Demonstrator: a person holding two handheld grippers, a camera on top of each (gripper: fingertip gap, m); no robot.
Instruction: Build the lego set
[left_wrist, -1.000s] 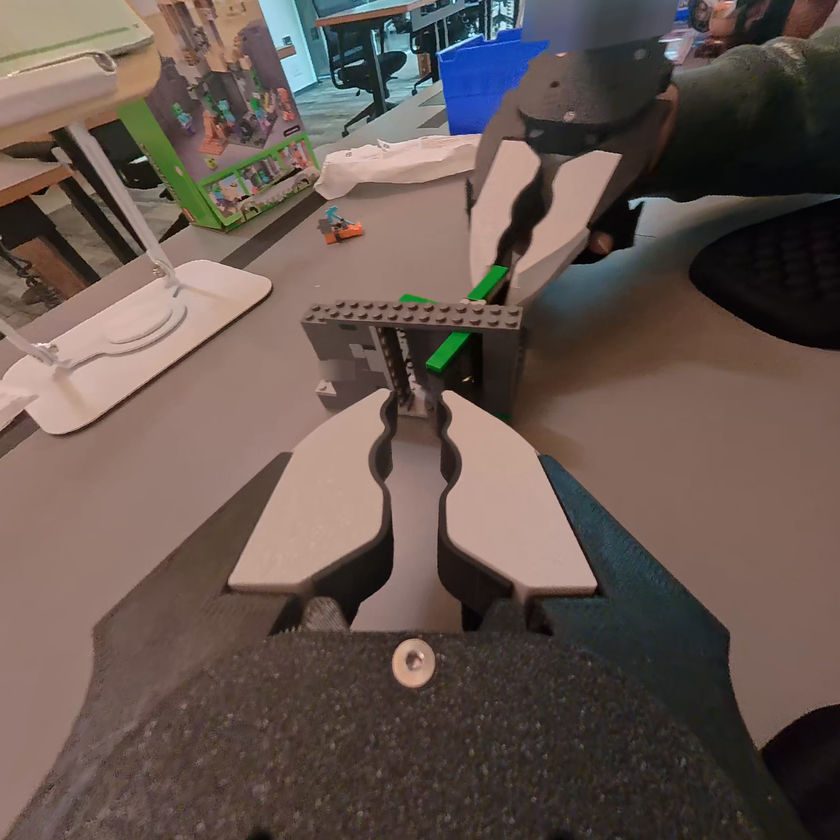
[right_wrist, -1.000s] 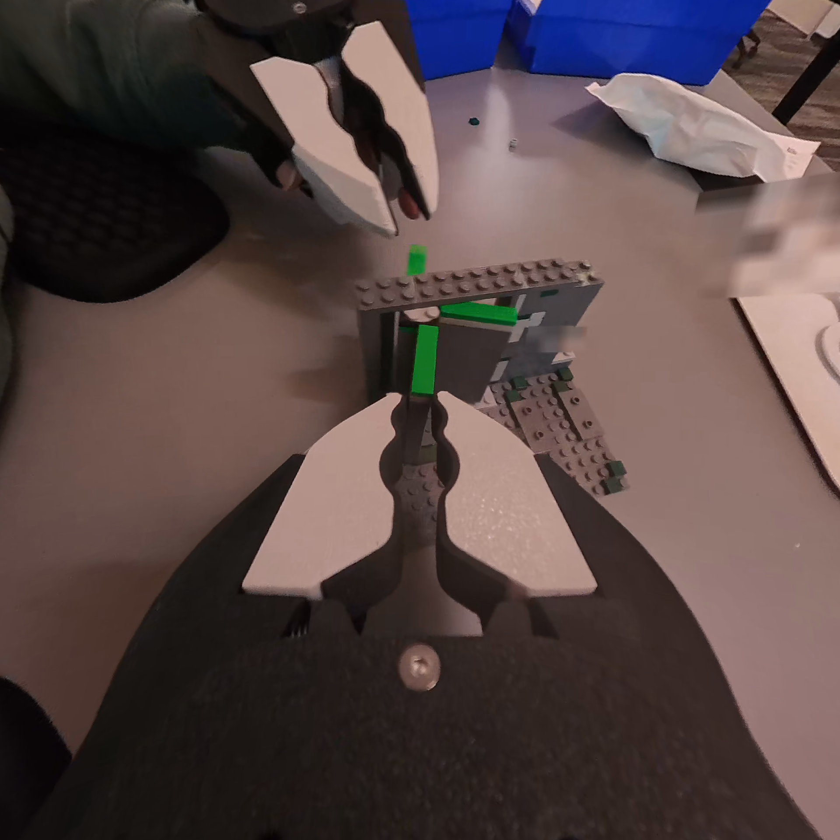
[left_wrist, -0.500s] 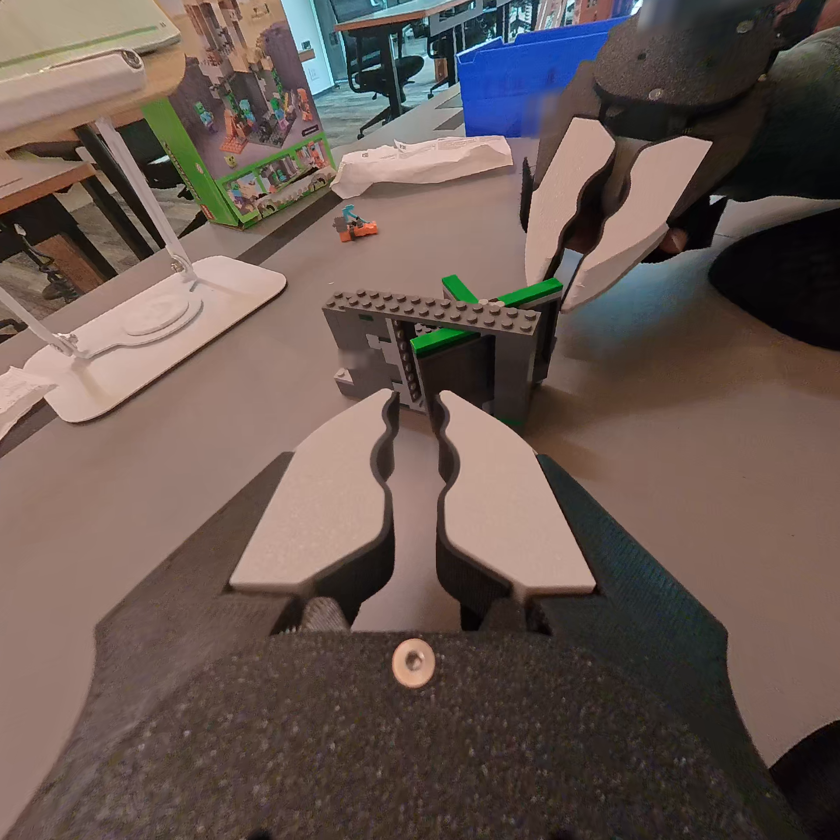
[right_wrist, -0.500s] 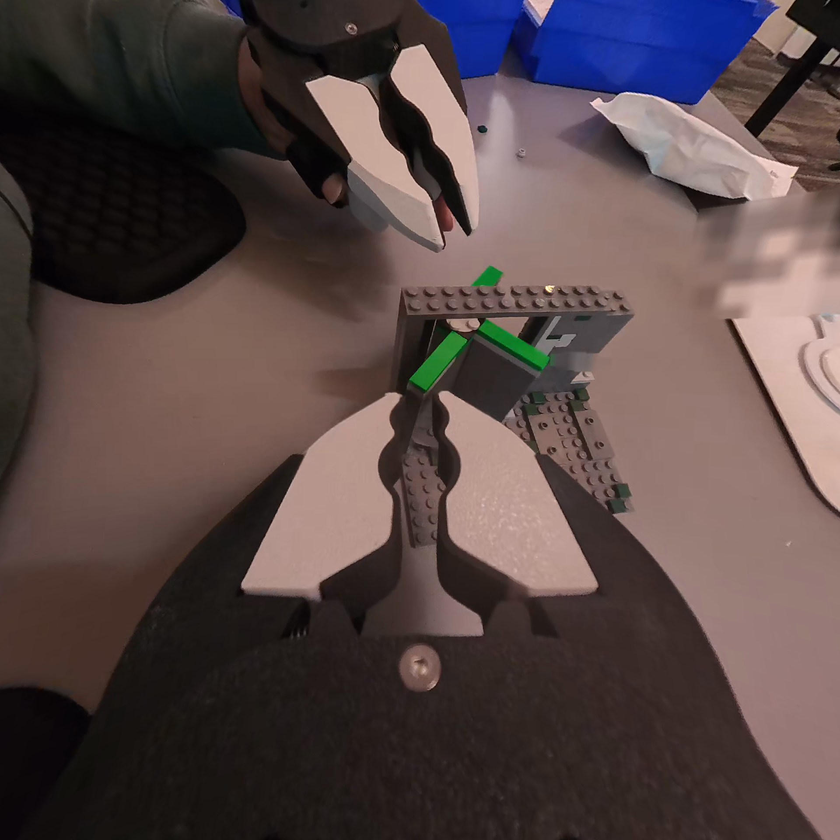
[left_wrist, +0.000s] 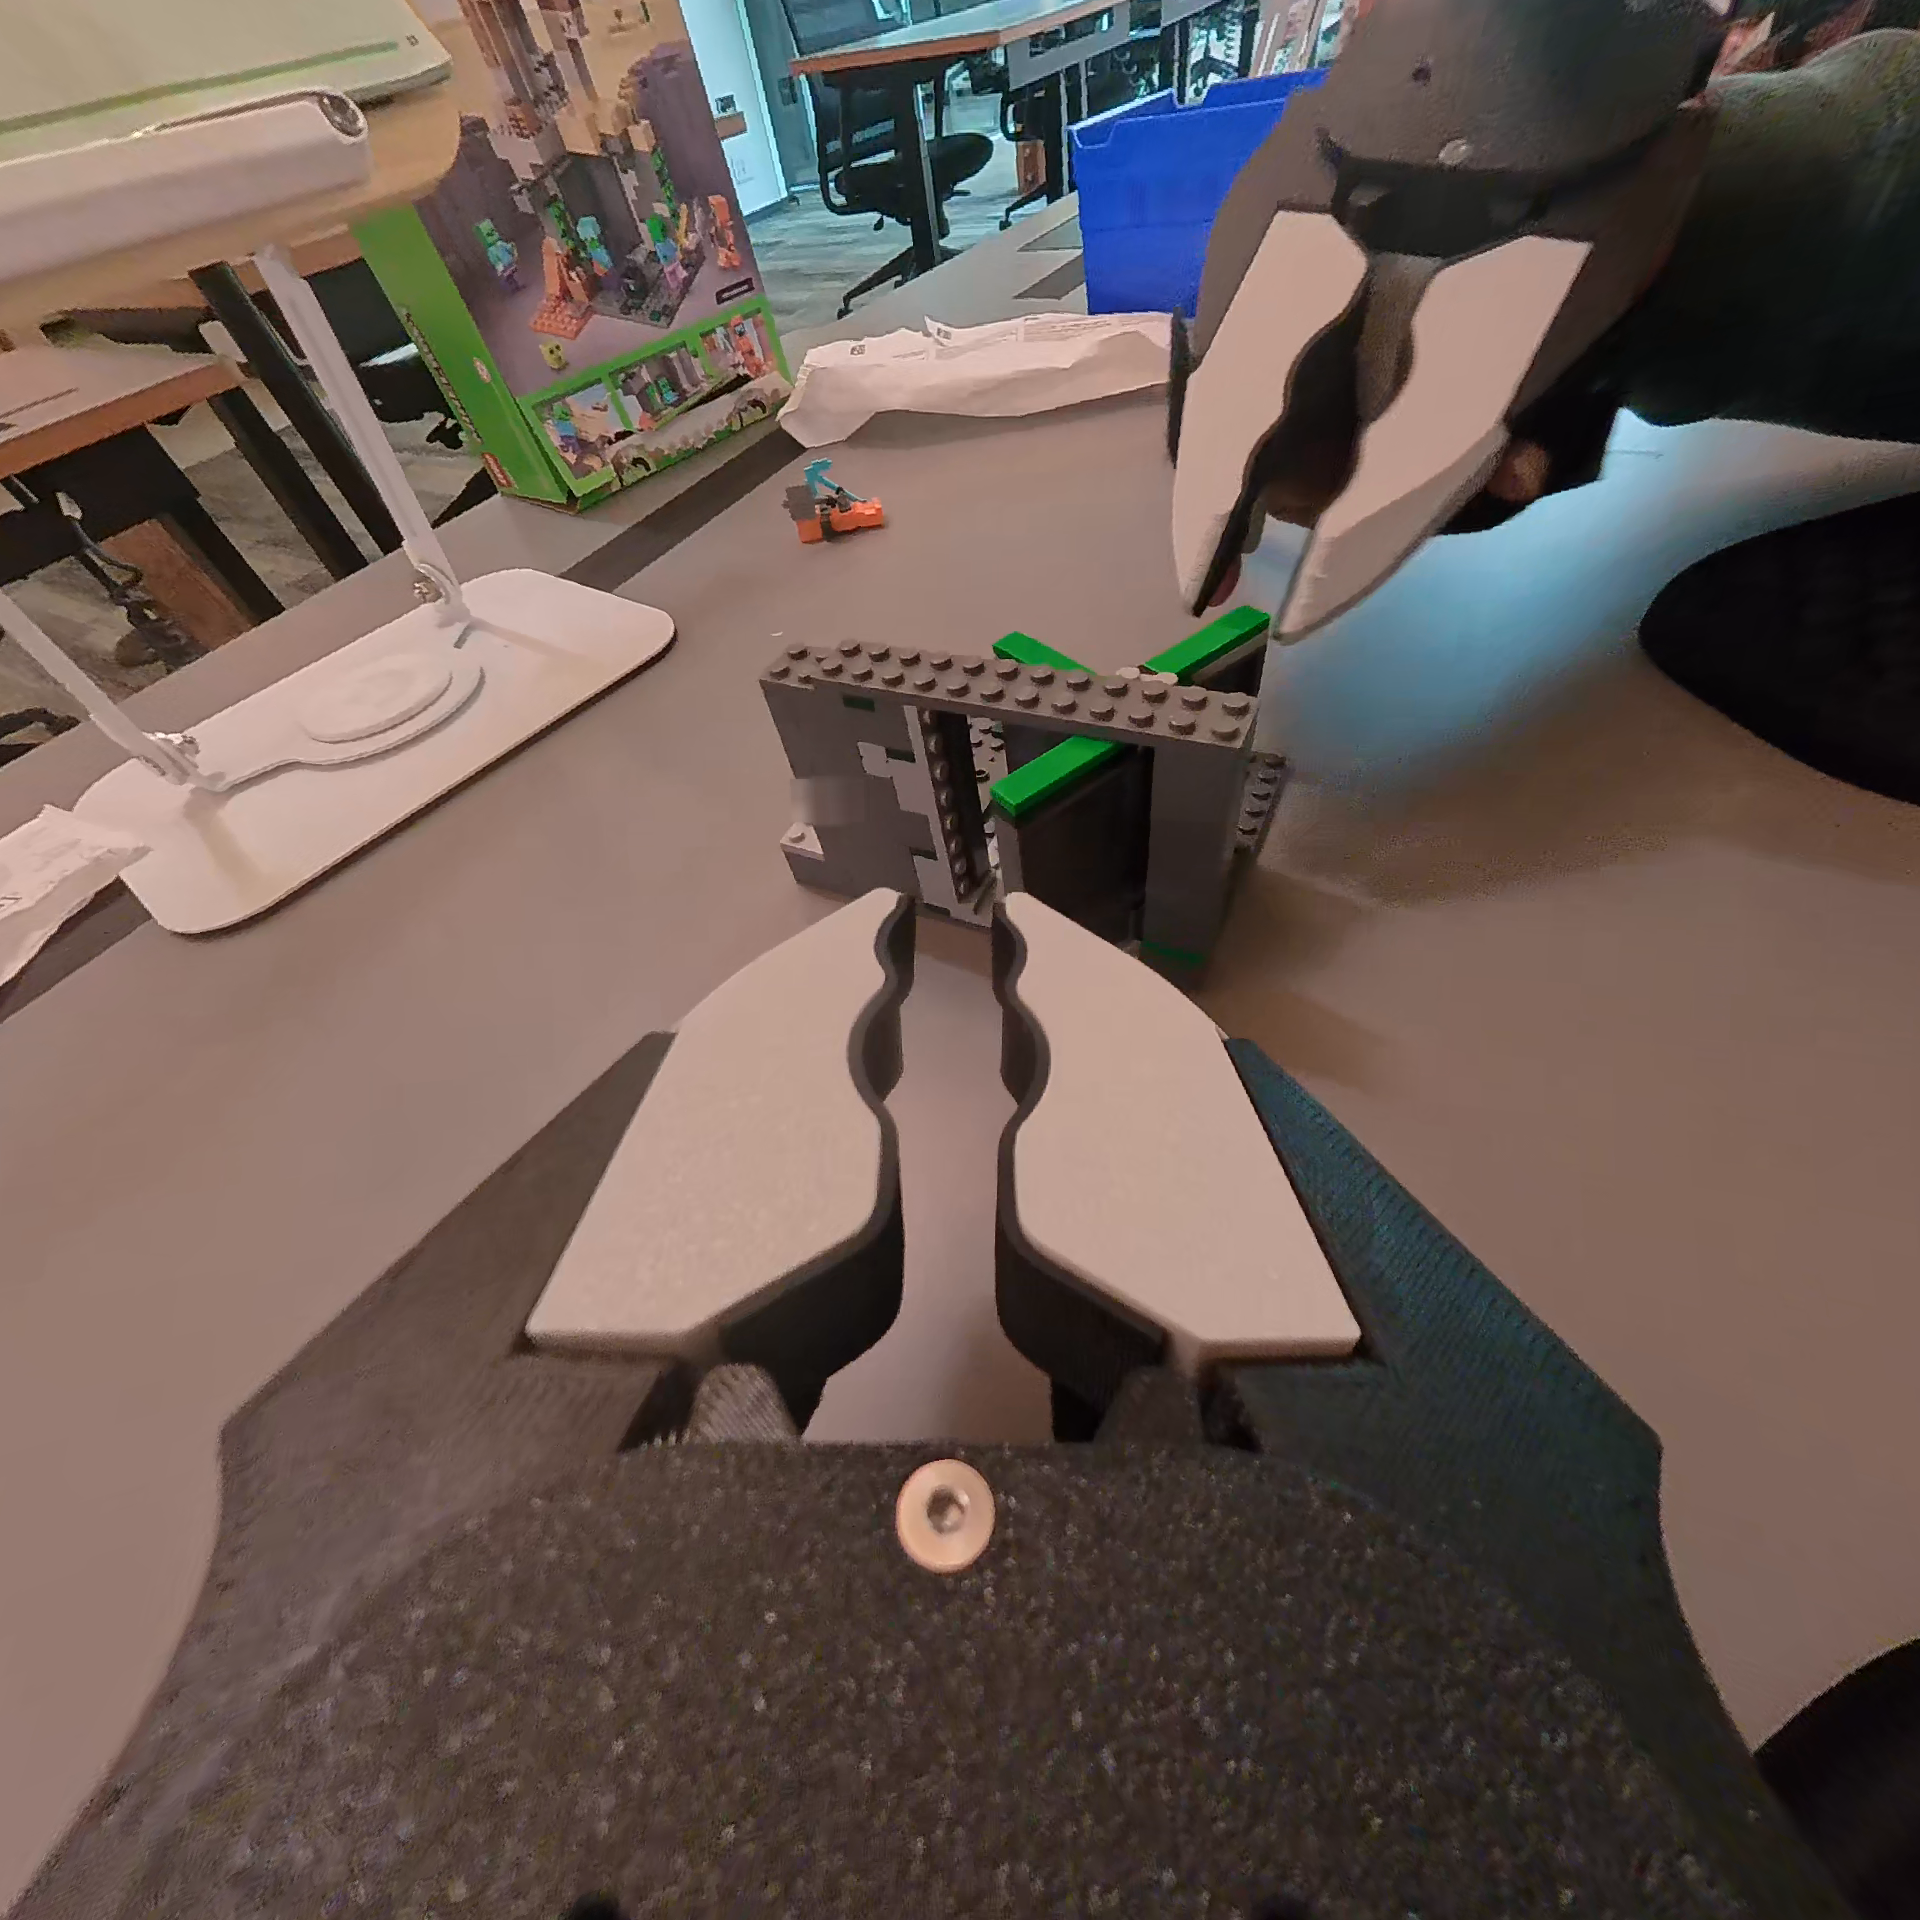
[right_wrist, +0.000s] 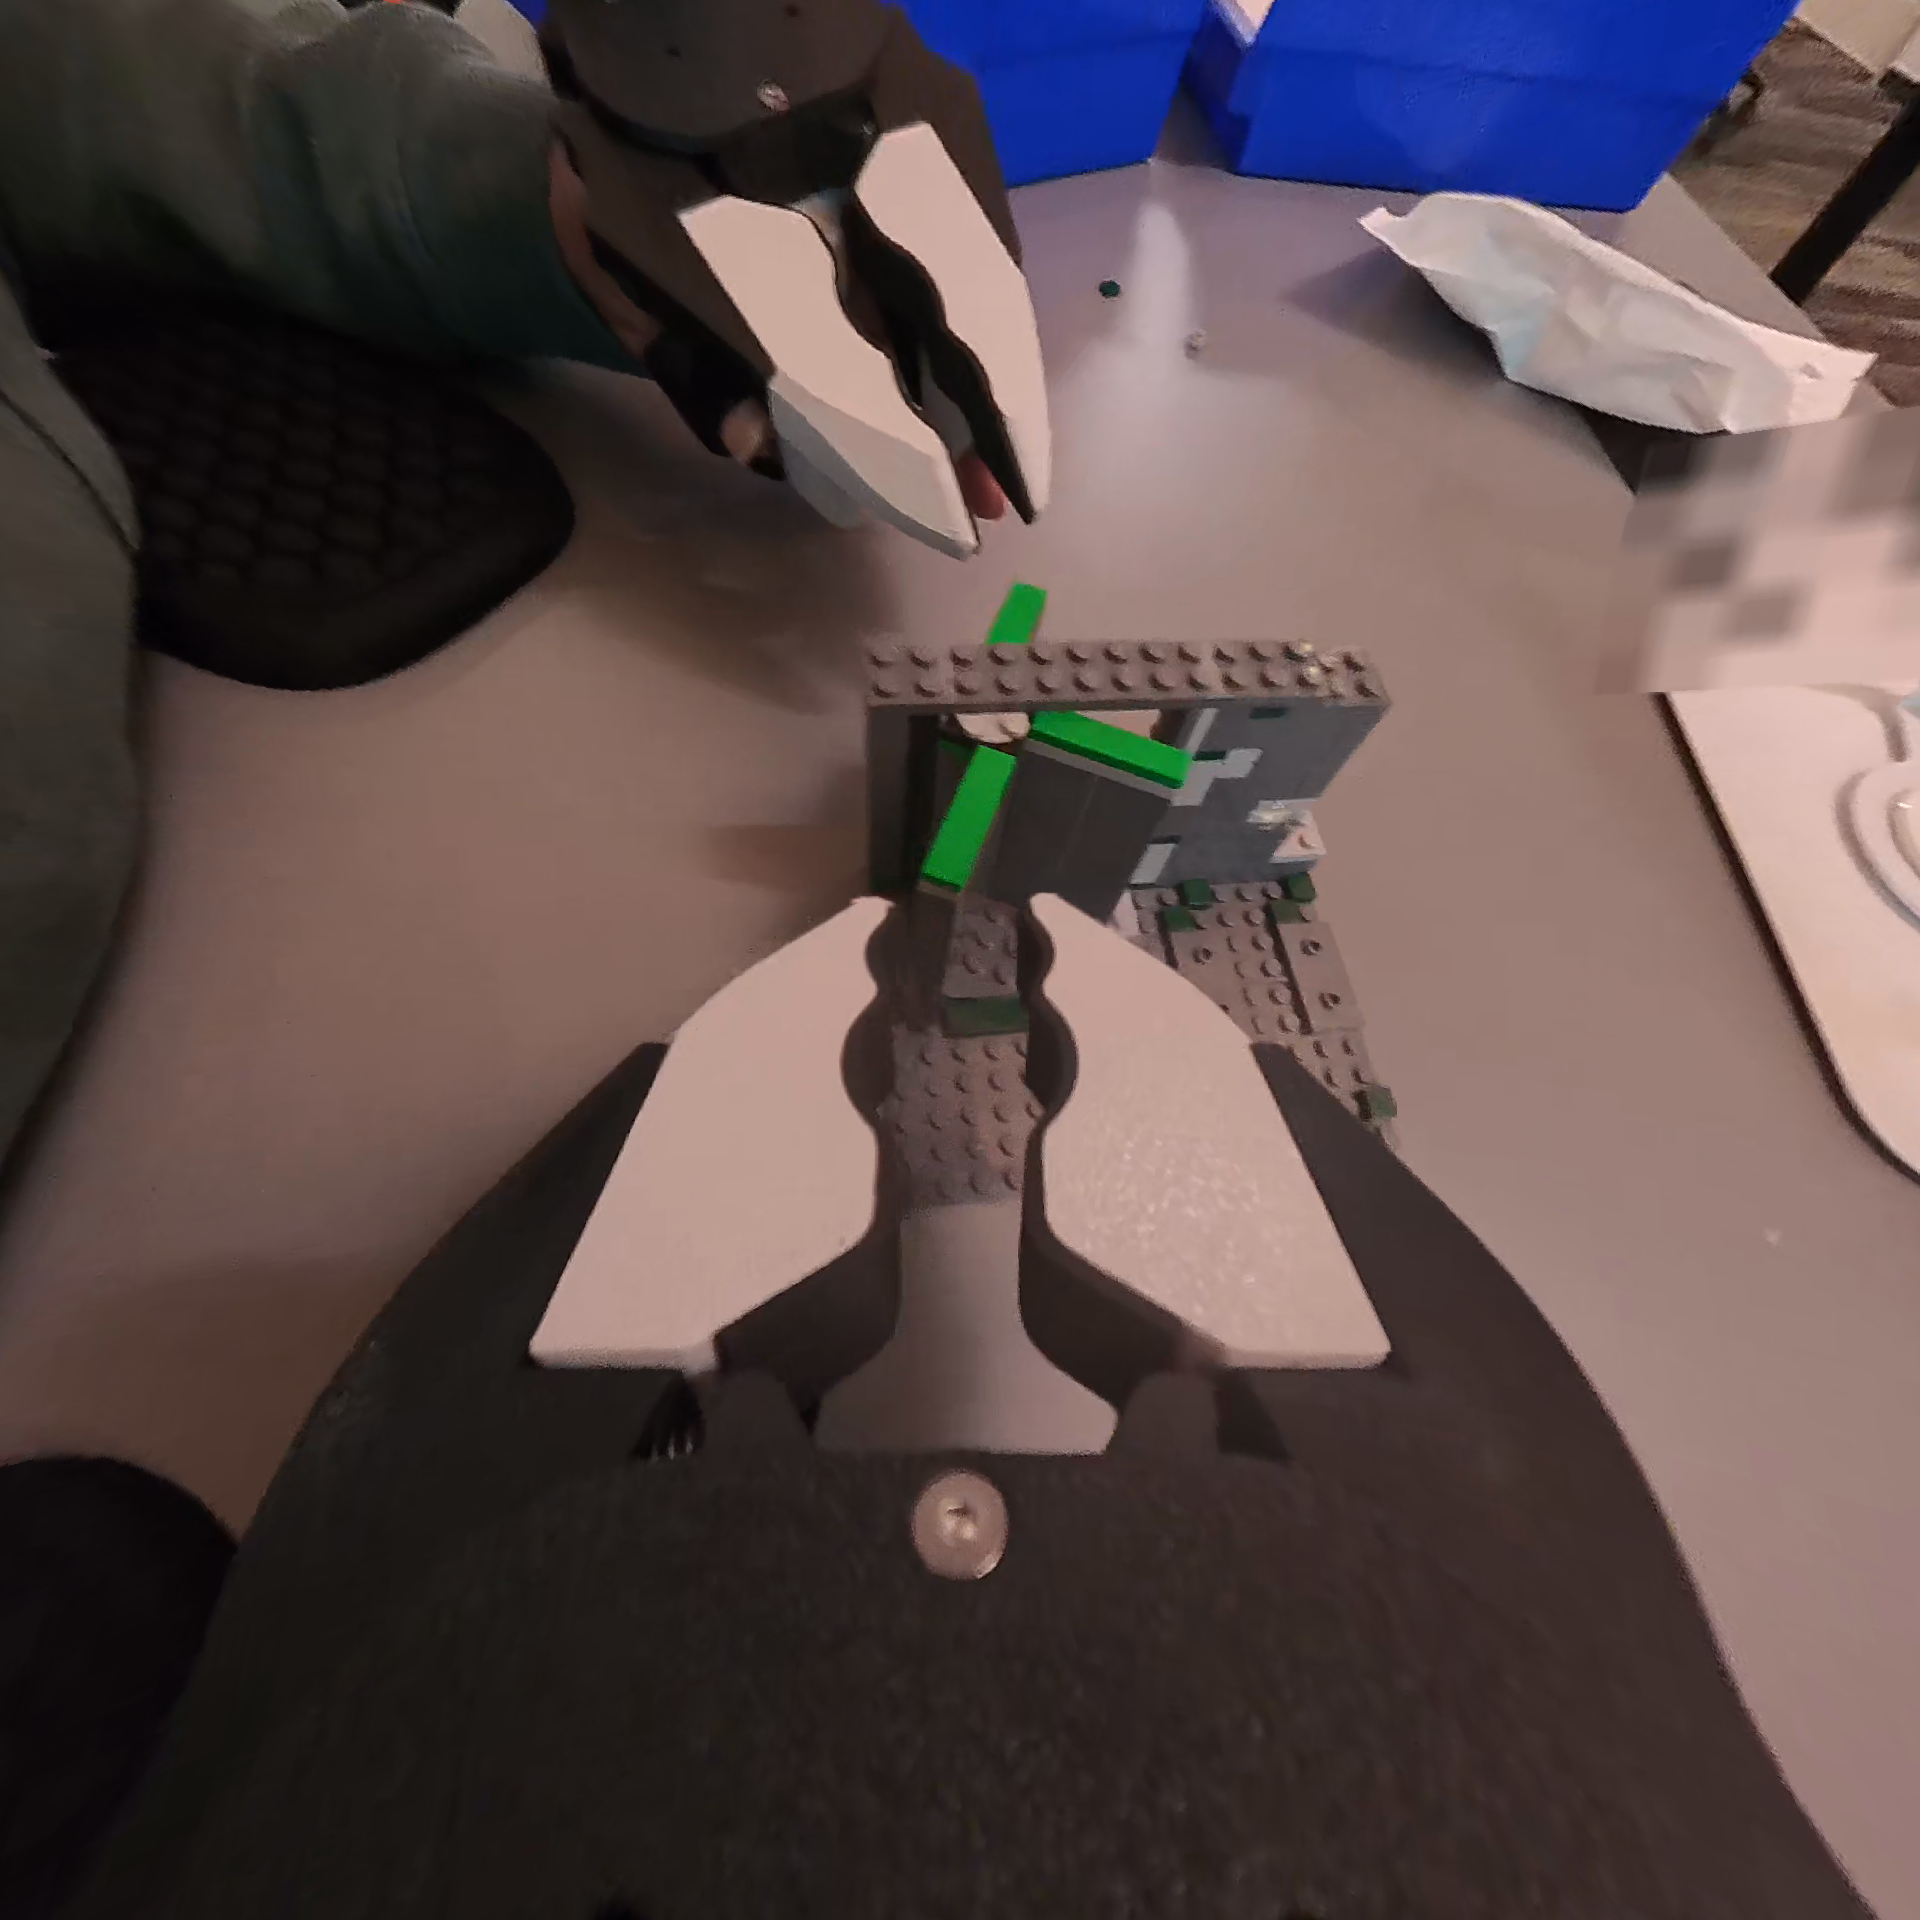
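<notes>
Left hand-held gripper (left_wrist: 951, 906): jaws parted by a narrow gap, nothing between them, tips just short of the near face of the grey lego build (left_wrist: 1013, 800). Right hand-held gripper (right_wrist: 956, 914): jaws likewise slightly apart and grasping nothing, tips at the edge of the build's studded grey baseplate (right_wrist: 1257, 971), which shows through the gap. In the left wrist view this gripper hangs above the far right corner of the build, tips just over a bright green bar (left_wrist: 1205, 649).

The build stands on the grey surface (left_wrist: 520, 1039) between the two grippers: an upright frame topped by a long studded beam (right_wrist: 1127, 670), with green bars crossing at an angle inside the opening.

Farther out: a small orange and teal figure (left_wrist: 836, 509), the set's printed box (left_wrist: 603, 260), a white stand base (left_wrist: 395, 727), a crumpled white bag (right_wrist: 1600, 312) and blue bins (right_wrist: 1455, 94).
</notes>
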